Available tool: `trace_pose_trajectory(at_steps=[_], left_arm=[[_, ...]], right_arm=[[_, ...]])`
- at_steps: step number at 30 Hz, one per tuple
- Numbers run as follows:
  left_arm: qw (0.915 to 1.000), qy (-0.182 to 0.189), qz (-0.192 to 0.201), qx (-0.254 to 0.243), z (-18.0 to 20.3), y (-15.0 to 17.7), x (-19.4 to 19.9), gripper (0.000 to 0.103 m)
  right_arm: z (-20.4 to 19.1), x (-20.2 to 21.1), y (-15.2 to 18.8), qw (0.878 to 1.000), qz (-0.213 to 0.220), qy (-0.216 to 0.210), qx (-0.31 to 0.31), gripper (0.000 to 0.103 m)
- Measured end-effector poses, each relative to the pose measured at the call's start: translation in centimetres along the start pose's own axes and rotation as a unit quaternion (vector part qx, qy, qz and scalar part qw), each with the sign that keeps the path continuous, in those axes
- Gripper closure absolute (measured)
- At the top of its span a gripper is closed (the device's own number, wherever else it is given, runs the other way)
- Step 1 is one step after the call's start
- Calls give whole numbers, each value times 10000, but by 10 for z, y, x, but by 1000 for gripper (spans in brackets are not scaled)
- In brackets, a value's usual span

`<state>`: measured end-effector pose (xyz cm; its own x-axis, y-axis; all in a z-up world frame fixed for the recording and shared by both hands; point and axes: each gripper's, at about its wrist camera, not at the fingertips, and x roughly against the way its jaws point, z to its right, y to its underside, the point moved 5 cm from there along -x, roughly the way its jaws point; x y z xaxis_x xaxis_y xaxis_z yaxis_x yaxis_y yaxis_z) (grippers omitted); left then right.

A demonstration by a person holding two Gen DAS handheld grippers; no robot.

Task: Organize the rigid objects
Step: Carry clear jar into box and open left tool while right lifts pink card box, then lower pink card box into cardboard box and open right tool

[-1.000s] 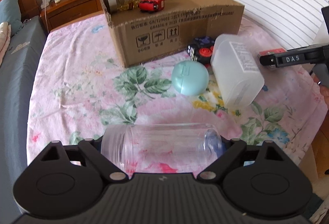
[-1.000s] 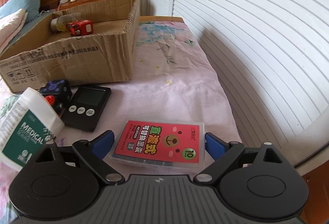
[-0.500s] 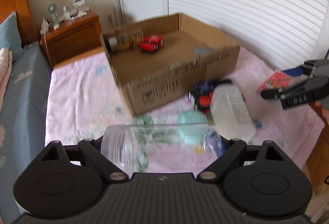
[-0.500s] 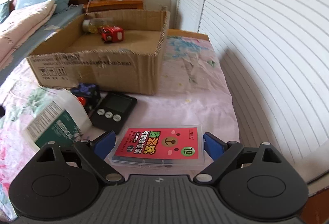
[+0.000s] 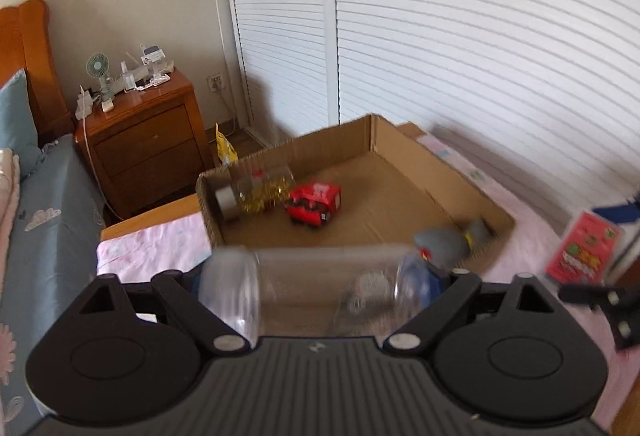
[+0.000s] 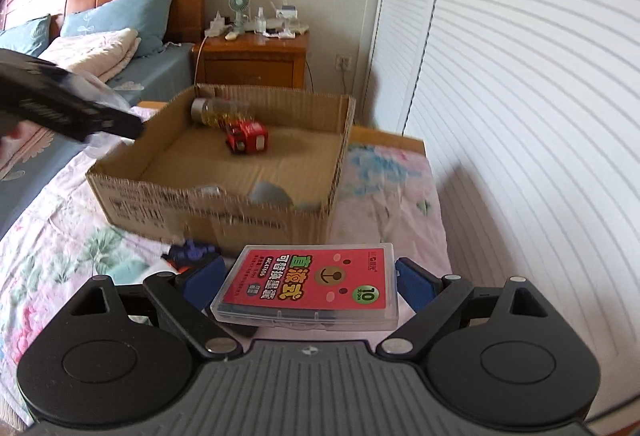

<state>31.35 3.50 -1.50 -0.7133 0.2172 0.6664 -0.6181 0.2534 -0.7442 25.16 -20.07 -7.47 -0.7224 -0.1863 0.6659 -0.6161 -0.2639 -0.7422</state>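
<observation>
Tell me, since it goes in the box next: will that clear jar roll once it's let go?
Probably. The jar is a smooth cylinder held sideways in the left gripper, so it could roll on the flat box floor. It looks empty, likely light, and its slick wall may slip.

We count one box (image 6: pixel 224 211), one toy truck (image 6: pixel 246 135) and one glitter jar (image 6: pixel 218 110) inside it, one clear jar (image 5: pixel 312 288), one red case (image 6: pixel 310 286), one fan (image 6: pixel 239 9), and two grippers (image 5: pixel 316 300) (image 6: pixel 308 288).
</observation>
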Motion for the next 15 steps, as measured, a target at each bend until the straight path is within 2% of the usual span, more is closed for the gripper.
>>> trace_pose_trajectory(at_steps=[4,8,15], left_arm=[[9993,-307,-3,213,-10,-1,-14,4],[9994,-216,-93,264,-13,11,-13,4],[9992,-280,-224,173,-15,43,13,4]], right_arm=[[-2,-1,-11,9999,59,9,89,9],[-6,-5,-21,9999,55,-41,138,9],[-13,-19,-42,9996,38,-202,178,9]])
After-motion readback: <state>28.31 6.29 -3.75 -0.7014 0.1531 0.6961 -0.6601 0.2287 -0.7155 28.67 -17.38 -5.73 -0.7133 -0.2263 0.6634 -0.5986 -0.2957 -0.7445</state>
